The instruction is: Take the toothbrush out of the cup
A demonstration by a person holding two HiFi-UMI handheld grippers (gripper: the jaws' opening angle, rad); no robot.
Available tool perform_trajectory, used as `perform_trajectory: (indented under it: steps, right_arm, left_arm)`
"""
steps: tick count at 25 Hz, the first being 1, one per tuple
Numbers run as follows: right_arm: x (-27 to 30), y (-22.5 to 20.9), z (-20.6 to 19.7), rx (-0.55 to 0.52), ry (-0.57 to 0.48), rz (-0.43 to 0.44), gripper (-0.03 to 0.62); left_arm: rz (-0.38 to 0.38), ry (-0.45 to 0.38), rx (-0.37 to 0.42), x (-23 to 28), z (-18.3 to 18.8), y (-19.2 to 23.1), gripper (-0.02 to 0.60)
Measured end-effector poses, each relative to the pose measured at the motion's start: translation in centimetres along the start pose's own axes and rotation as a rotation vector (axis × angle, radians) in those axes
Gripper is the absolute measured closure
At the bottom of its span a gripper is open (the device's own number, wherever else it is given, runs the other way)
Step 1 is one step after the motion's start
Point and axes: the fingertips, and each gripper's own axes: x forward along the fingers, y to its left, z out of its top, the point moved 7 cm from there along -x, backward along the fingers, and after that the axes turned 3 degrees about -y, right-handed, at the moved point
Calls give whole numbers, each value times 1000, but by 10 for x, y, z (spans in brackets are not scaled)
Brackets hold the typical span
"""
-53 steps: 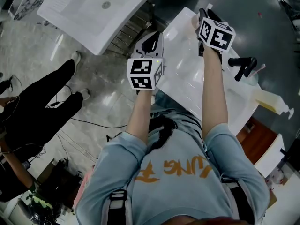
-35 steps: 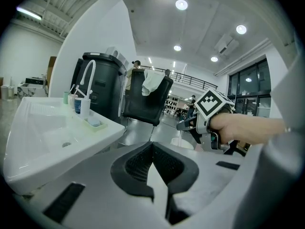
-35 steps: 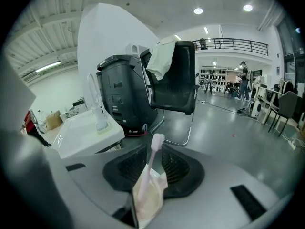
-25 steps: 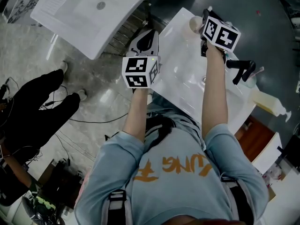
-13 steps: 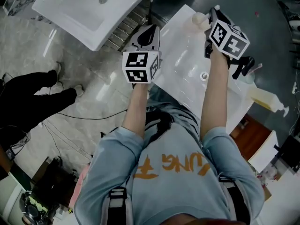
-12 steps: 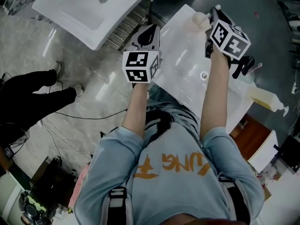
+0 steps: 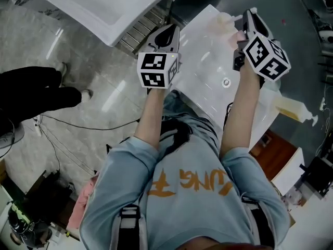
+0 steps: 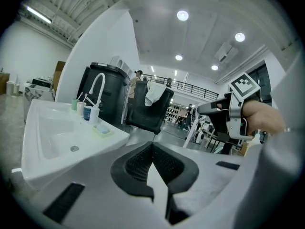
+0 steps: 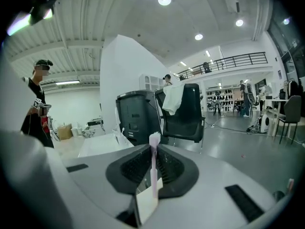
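A pink toothbrush (image 9: 153, 173) stands upright between the pads of my right gripper (image 9: 153, 149), which is shut on its handle, with the white bristle head (image 9: 154, 138) sticking out past the tips. In the head view my right gripper (image 7: 248, 19) hangs over the far corner of the white sink (image 7: 203, 61), just right of a blurred beige cup (image 7: 222, 20). My left gripper (image 7: 167, 35) hovers by the sink's left edge. Its jaws (image 8: 152, 146) meet at the tips with nothing between them. The left gripper view also shows the right gripper (image 8: 228, 117) in a hand.
A soap dispenser bottle (image 7: 296, 111) lies at the sink's right end, and the drain (image 7: 226, 82) is mid-basin. A second white sink (image 7: 104, 9) stands at upper left, seen with cups (image 8: 88, 112) and a faucet. A person in black (image 7: 31, 90) stands on the floor at left.
My right gripper has risen and drifted right, up and away from the cup, with the toothbrush in it. The left gripper has lifted a little. The black faucet is now hidden behind the right cube.
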Motion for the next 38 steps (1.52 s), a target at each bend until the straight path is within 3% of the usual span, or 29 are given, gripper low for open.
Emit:
perform_trajectory:
  steps: [7,18,26,38]
  right_arm:
    - [-23,36,2,47,-22,112,537]
    - [-29,70,-62,118,120,213,537]
    - [-18,93,-114,231,246,292,537]
    - [15,92,-159,440,323,339,537]
  left_arm:
    - [26,-8,-6,-24,-1,10,561]
    - [70,15,-16,-61,-18,17,561]
    - [117,68,-38,-82,-41,30,561]
    - [146,115,-47,-80,-55,40,561]
